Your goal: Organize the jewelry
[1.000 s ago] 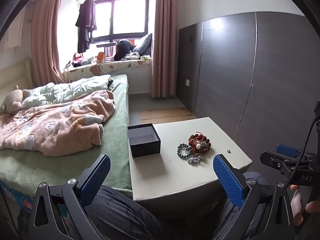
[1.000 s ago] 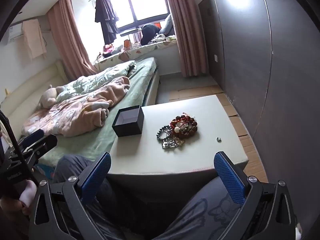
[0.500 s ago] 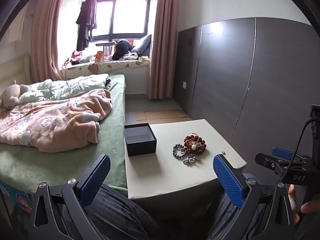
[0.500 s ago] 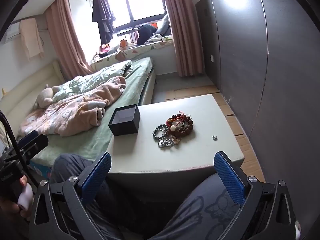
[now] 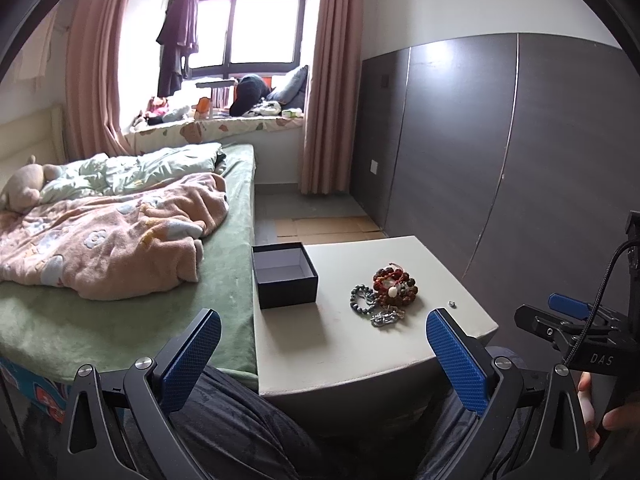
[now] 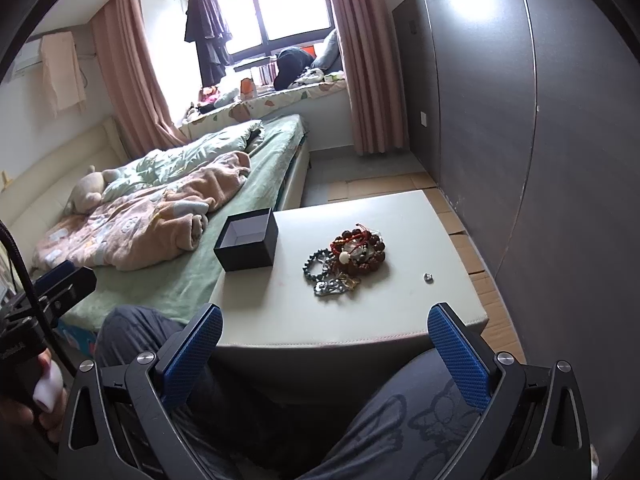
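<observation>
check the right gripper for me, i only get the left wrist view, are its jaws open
observer: Yes. The right gripper has its jaws wide apart, with nothing between them.
operator: anything on the floor right of the table
observer: Flattened cardboard lies between the table and the dark wall.
operator: where's the left hand
observer: The left hand holds the left gripper by its handle, low beside the bed.
</observation>
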Demonstrator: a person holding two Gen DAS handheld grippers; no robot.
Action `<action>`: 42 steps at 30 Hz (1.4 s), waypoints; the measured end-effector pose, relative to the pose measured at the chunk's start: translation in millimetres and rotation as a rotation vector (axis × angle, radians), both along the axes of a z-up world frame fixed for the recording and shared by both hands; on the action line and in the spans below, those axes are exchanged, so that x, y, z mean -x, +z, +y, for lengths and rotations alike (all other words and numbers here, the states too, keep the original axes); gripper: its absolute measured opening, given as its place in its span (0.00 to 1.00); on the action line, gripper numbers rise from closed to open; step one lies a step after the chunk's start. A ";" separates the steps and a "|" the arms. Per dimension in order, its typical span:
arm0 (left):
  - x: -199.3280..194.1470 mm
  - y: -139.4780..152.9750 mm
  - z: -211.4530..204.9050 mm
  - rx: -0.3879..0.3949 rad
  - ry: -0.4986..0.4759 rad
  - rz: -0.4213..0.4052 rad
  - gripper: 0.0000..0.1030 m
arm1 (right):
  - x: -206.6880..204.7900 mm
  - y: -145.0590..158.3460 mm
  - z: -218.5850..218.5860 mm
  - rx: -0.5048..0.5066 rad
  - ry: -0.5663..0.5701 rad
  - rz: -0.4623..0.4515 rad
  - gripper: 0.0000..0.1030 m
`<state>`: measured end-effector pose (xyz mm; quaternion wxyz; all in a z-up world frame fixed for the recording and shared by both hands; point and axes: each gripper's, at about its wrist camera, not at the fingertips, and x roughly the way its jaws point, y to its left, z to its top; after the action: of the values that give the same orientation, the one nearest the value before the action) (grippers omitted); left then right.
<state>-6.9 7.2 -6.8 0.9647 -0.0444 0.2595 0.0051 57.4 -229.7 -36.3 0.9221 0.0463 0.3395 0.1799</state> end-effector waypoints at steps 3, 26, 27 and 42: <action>0.2 -1.0 -0.2 -0.002 -0.003 0.003 1.00 | -0.3 -1.1 0.4 0.002 -0.006 -0.002 1.00; -9.6 -3.6 4.7 -0.001 -0.016 0.025 1.00 | -13.1 -7.2 6.2 0.005 -0.025 0.011 1.00; -9.4 -3.5 5.2 0.000 -0.015 0.024 1.00 | -12.5 -7.6 6.4 0.009 -0.026 0.013 1.00; -10.6 -2.0 4.5 0.012 -0.005 0.015 1.00 | -16.5 -5.7 7.2 0.030 -0.021 0.001 1.00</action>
<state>3.7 11.7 -8.8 0.9625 -0.0493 0.2669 0.0015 73.9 -222.5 -41.9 0.9243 0.0363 0.3422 0.1651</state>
